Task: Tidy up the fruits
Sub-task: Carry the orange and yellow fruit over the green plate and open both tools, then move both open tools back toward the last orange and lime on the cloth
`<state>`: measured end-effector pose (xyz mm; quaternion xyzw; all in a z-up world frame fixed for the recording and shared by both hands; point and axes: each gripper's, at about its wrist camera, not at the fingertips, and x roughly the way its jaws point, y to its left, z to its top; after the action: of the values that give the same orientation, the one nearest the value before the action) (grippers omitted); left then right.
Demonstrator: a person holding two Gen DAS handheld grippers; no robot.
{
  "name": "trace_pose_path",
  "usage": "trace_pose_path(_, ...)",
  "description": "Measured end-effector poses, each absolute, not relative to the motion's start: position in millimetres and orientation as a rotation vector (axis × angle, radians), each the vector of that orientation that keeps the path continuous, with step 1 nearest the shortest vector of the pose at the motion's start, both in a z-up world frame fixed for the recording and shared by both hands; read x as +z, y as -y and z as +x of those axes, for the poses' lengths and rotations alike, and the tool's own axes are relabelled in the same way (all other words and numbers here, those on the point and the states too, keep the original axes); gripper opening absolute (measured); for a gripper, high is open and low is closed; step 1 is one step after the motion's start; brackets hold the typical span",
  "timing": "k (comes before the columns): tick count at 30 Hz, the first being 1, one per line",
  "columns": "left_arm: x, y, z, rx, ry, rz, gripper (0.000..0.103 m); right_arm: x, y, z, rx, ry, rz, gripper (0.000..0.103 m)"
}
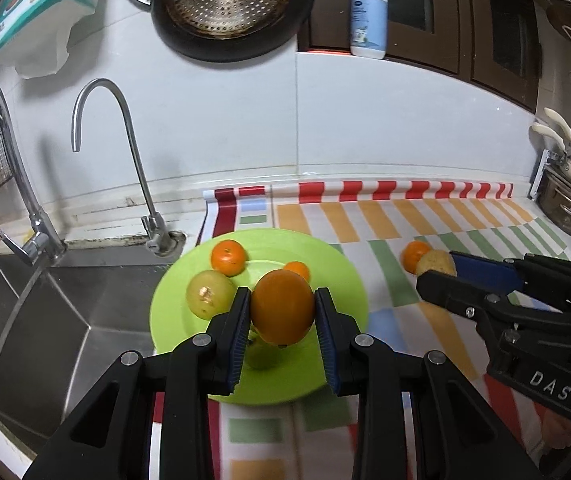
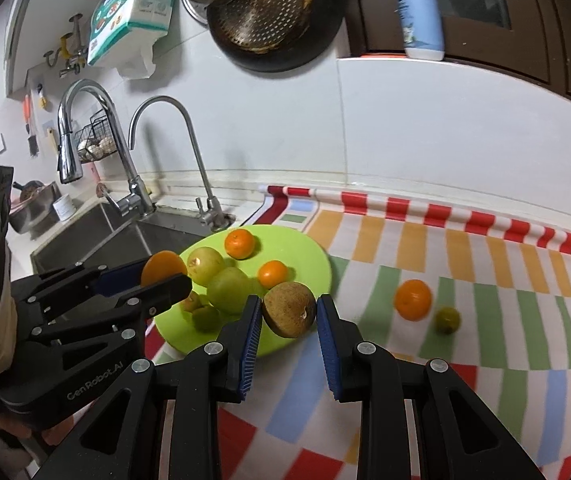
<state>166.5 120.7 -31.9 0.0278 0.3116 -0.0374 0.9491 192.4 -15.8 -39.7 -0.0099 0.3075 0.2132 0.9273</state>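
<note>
Above the round lime-green plastic plate [image 1: 337, 276], the left gripper [image 1: 282, 312] clamps a smooth orange [image 1: 282, 306]; the right gripper [image 2: 289, 316] clamps a brown kiwi-like fruit [image 2: 289, 314]. Fruit [image 2: 229, 288] crowds the plate.

Glossy green plastic plate [image 2: 305, 248], brushed steel sink [image 1: 65, 300], shiny chrome faucet [image 1: 125, 120]

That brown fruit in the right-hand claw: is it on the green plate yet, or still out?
Out. The brown fruit is clamped between the right gripper's blue pads, above the green plate's edge.
</note>
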Motion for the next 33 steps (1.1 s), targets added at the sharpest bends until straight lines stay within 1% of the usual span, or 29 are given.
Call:
trace_pose_path(9,-43,-142,200,-0.104,-0.646,0.064,0.032,-58,-14,217,0.434,-0.685,-0.03,0.029)
trace_pose_path(24,-63,-149,242,-0.133,-0.682,0.074,0.032,-81,-35,254,0.435,-0.751,-0.051,0.029)
trace_pose_path(25,-64,-149,242,-0.132,-0.684,0.075,0.033,-82,-35,254,0.436,-0.753,-0.051,0.029)
trace_pose_path(26,-63,-149,242,-0.13,-0.682,0.078,0.038,-83,-36,255,0.437,-0.754,-0.05,0.029)
trace_pose_path(27,-63,-149,241,-0.123,-0.675,0.079,0.04,-83,-35,257,0.435,-0.752,-0.046,0.03)
trace_pose_path(33,-56,-153,230,-0.093,-0.661,0.069,0.041,-78,-31,251,0.417,-0.738,-0.035,0.033)
